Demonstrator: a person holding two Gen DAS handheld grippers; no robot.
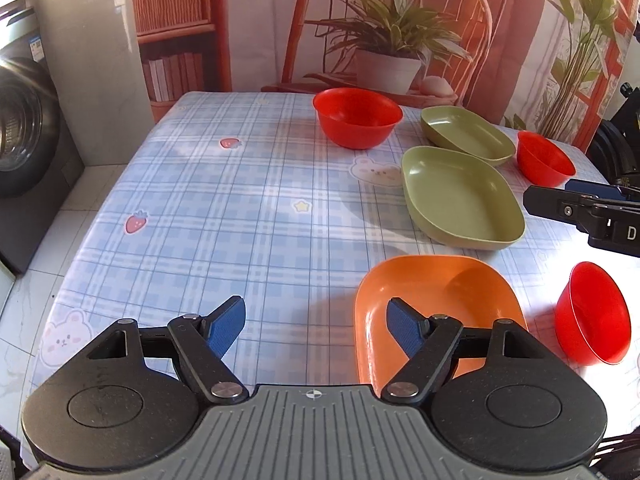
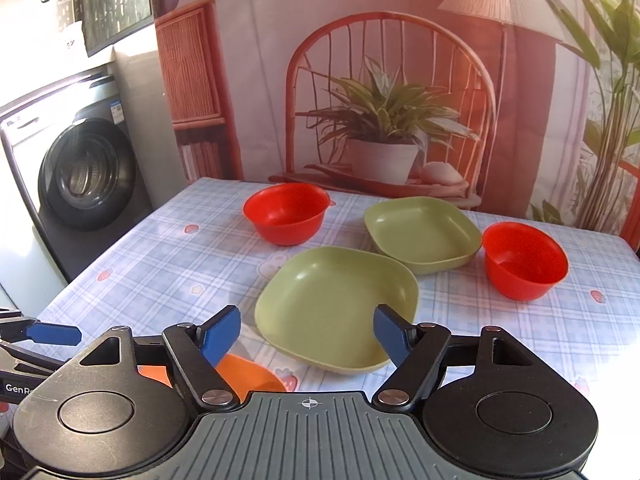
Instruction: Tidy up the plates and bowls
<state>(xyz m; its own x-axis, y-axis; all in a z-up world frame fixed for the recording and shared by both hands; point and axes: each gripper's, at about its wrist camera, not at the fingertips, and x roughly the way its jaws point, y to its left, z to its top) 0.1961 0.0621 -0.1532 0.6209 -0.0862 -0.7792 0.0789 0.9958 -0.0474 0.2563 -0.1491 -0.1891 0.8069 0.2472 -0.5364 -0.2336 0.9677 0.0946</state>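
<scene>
The left gripper [image 1: 316, 330] stood with its jaws well apart and nothing between the blue pads; its right-hand pad hung over the near-left rim of the orange plate [image 1: 436, 312], though whether it touched the rim could not be told. The right gripper [image 2: 308, 336] was likewise open and empty, its jaws framing the near edge of the nearer green plate [image 2: 336, 308] without pressing on it.

Beyond lay the second green plate [image 2: 424, 232], just behind the first and close to touching it. 3 red bowls sat apart on the plaid tablecloth [image 1: 200, 216]: 1 at the far side [image 1: 357, 122], 1 beside the far green plate [image 1: 544, 162], 1 near the orange plate [image 1: 592, 312].

Nothing appeared stacked yet, so this looked like the opening step: each gripper approaching a plate. The next move likely called for closing on a thin rim, lifting level, and nesting 1 green plate into the other.
</scene>
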